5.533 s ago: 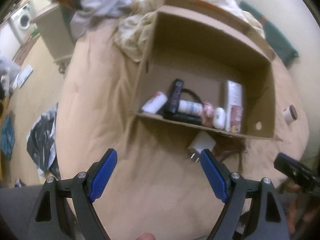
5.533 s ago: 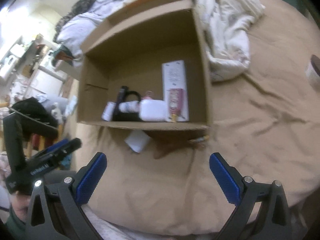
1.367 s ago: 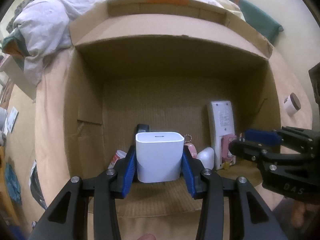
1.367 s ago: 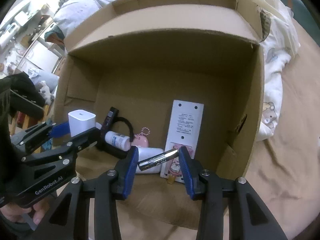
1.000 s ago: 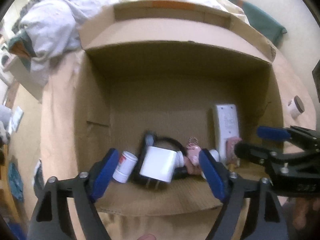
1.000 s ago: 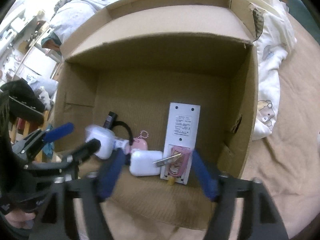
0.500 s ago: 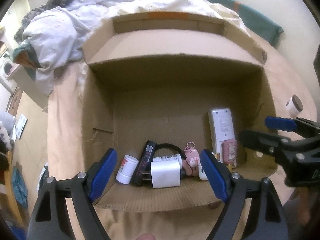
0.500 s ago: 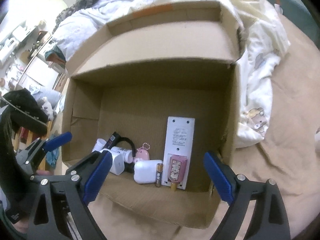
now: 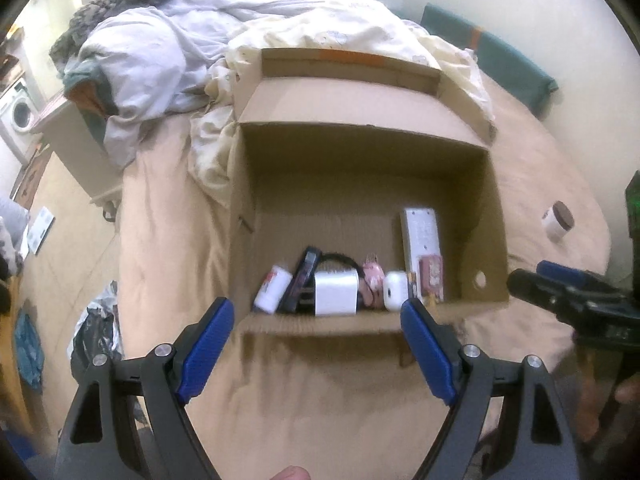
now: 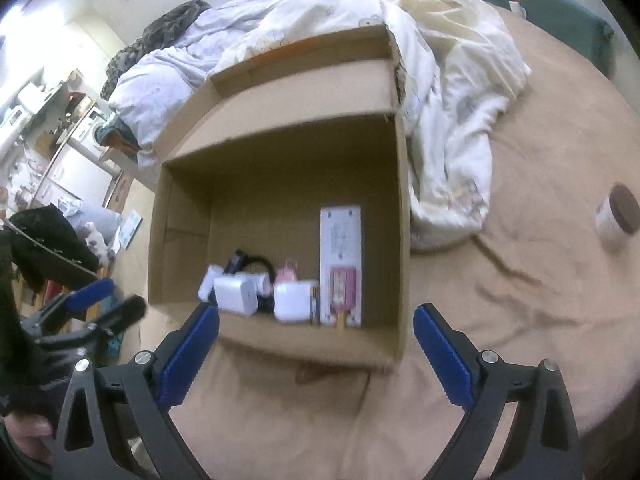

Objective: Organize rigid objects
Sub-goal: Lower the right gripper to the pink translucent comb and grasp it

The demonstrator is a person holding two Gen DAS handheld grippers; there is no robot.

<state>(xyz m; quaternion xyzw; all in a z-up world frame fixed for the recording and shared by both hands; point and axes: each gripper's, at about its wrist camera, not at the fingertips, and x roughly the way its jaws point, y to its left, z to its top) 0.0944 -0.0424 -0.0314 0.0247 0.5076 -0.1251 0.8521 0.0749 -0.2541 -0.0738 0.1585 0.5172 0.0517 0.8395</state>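
So there's a bed [image 9: 168, 248] with a tan sheet, and a heap of pale rumpled bedding [image 10: 448, 92] piled at the far end. An open cardboard box [image 9: 494, 220] sits on the sheet right against that heap. All the small stuff sits in a row along the box's near wall: a long white remote [image 10: 340, 236] lies flat towards the right, with a pink case [image 10: 343, 286] on its near end. Left of that are a white earbud case [image 10: 293, 301], a white charger [image 9: 335, 294], a black strap thing and a small white bottle [image 9: 273, 289].

The left gripper [image 9: 316, 354] is spread wide with nothing in it. The right gripper [image 10: 316, 358] is wide and empty too; its jaws have just been opening. A little jar [image 10: 618, 214] with a brown lid sits alone on the sheet, well right of the box.
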